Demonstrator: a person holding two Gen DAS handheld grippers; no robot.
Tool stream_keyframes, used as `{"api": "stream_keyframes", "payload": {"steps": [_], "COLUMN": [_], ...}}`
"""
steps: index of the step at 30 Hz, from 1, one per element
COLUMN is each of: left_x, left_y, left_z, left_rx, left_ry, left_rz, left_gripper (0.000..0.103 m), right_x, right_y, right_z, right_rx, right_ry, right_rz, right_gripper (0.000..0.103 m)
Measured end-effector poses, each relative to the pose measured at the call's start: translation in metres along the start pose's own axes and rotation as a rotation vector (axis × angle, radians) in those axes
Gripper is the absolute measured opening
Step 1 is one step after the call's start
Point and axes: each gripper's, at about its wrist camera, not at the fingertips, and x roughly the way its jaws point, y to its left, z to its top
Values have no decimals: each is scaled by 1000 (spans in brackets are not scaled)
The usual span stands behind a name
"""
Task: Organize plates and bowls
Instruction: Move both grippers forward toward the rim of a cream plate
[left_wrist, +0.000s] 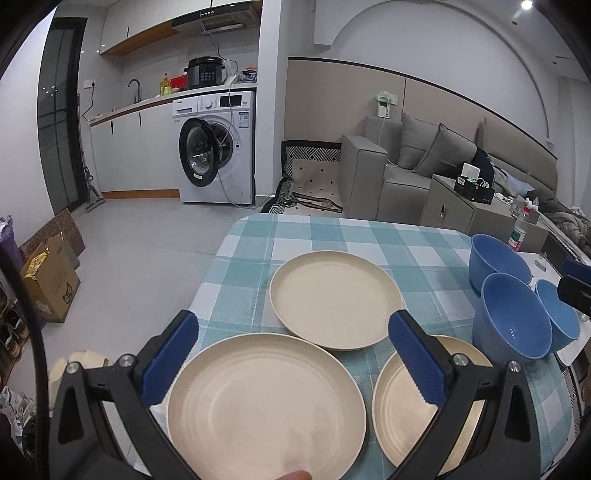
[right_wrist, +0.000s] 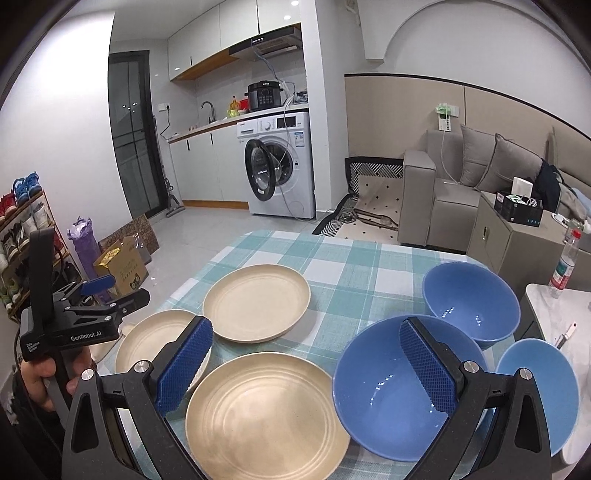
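Plates (left_wrist: 266, 406), three cream ones, lie separately on the checked surface (right_wrist: 332, 258), with three blue bowls (right_wrist: 399, 387) clustered to their right. Both tongs, left (left_wrist: 291, 360) and right (right_wrist: 308, 363), hover spread and empty. We judge nothing stacked yet; we should pinch one rim squarely, lift level, then set it centred on its neighbour.

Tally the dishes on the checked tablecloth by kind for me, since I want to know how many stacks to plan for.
Cream plates: 3 (far plate, near-left plate, nearest plate)
Blue bowls: 3 (far bowl, big near bowl, right bowl)
Total: 6 dishes, none stacked yet.
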Motion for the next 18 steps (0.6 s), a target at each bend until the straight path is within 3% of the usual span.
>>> {"api": "stream_keyframes", "payload": {"steps": [18], "left_x": [44], "left_y": [8], "left_z": [12], "left_rx": [-1], "left_ry": [91], "left_rz": [-4], "left_gripper": [103], "right_x": [71], "right_y": [8], "right_z": [26], "right_rx": [-10], "right_ry": [108], "right_rz": [0], "right_gripper": [103]}}
